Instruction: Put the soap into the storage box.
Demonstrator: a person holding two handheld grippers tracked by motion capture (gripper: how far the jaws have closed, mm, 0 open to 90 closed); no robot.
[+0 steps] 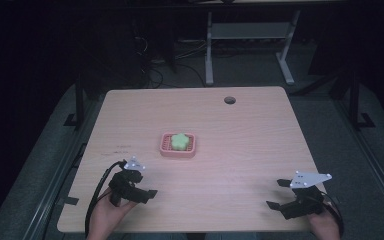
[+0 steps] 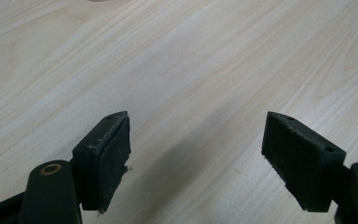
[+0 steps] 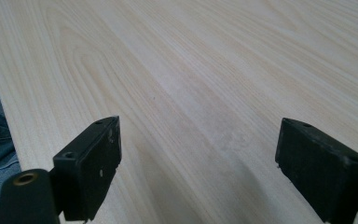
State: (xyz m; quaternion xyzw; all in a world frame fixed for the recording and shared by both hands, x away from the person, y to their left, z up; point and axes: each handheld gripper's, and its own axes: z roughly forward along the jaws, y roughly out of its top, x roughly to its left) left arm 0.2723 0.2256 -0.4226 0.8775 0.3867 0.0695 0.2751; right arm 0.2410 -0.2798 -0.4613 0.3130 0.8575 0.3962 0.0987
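Left hand-held gripper point(image 1: 141, 190): lower left of the frame, your jaws spread, holding nothing.
Right hand-held gripper point(image 1: 279, 192): lower right, jaws spread wide, also holding nothing.
Green piece point(image 1: 180, 141): sits in the pink tray point(image 1: 165, 150), centre of the desk point(image 1: 250, 150), well apart from both.
Progress: judged barely begun; reach and grasp remain.
Unclear: the green piece's material is too small to tell.
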